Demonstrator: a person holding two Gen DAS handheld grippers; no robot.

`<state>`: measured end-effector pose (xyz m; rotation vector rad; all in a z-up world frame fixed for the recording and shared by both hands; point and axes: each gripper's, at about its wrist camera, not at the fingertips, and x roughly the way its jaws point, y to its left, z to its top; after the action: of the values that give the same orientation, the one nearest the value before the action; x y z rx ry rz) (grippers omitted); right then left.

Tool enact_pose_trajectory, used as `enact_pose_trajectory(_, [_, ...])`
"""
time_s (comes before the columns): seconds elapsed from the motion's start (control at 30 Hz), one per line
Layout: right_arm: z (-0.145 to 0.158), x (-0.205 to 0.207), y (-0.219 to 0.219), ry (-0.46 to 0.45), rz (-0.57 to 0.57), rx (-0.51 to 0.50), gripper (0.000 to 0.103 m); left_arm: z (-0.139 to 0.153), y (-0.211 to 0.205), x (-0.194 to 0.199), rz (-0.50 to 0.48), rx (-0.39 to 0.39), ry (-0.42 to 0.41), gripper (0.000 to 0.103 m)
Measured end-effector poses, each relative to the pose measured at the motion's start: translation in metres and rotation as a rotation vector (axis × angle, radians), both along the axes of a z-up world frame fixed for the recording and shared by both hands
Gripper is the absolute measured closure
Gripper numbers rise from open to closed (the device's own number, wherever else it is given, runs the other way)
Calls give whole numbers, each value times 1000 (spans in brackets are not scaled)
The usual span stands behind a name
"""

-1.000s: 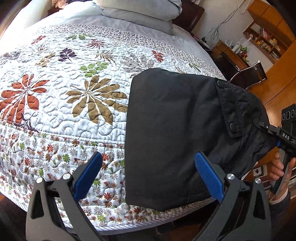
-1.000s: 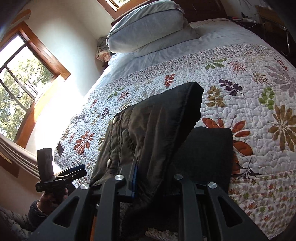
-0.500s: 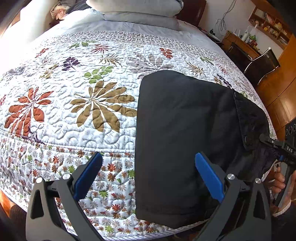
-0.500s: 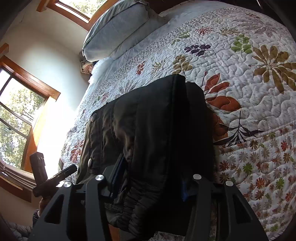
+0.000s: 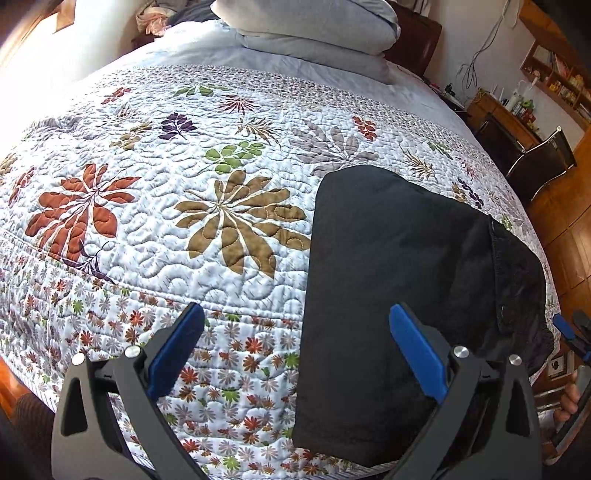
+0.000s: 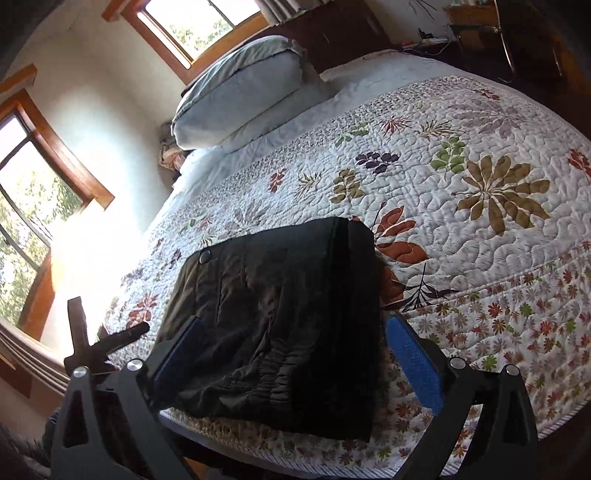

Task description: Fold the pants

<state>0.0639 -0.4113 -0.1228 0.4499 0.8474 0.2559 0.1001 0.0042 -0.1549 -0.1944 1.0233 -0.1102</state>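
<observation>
The black pants [image 5: 399, 280] lie folded in a compact rectangle on the floral quilt [image 5: 184, 206], near the bed's front edge; they also show in the right wrist view [image 6: 280, 317] with the waistband and a snap button on top. My left gripper [image 5: 295, 347] is open and empty, just short of the pants' near left corner. My right gripper [image 6: 291, 354] is open, its blue pads [image 6: 413, 365] standing either side of the pants' near edge without pinching it. The right gripper shows at the far right of the left wrist view [image 5: 570, 336].
Pillows [image 5: 310, 26] are stacked at the head of the bed. A desk and chair [image 5: 535, 155] and wall shelves stand to the right of the bed. Windows [image 6: 22, 206] are on the far wall. The wooden floor [image 5: 569, 229] runs along the bed's right side.
My right gripper has opened and let go of the pants, which have dropped flat onto the quilt. My left gripper stayed open and drew back a little.
</observation>
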Motion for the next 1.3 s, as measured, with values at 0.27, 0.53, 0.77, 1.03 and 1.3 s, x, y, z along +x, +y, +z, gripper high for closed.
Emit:
enact_pose_trajectory(0.27, [-23, -6, 19, 50, 44, -90, 16, -3, -1, -5, -23, 22, 5, 3])
enact_pose_trajectory(0.53, [-35, -3, 32, 97, 98, -117, 49, -11, -9, -6, -67, 20, 36, 3])
enact_pose_trajectory(0.77, [-20, -6, 39, 73, 160, -202, 70, -16, -18, -3, -92, -58, 56, 3])
enact_pose_trajectory(1.03, [-28, -6, 34, 95, 163, -202, 70, -16, -43, -7, -198, 14, 21, 3])
enact_pose_trajectory(1.3, [-28, -8, 24, 100, 142, -135, 58, 0, -30, -4, -192, 70, 31, 3])
